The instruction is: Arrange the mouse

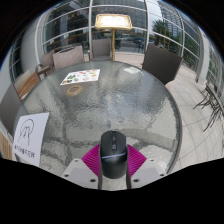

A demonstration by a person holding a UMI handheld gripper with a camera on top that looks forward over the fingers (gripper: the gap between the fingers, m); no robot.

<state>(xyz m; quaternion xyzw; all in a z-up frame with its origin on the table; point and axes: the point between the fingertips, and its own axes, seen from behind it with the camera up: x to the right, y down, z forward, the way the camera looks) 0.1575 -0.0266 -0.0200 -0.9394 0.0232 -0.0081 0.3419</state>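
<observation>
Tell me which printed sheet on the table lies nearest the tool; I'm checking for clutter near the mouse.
The white card with the logo, lying beside the tool, which holds the mouse between its fingers. The other sheet, with coloured pictures, sits at the table's far side.

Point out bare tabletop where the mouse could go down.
Gripper is shut on the mouse. Bare table runs from just ahead of the fingers to the far rim. Taken: the printed sheet at far left, the white card at near left.
</observation>
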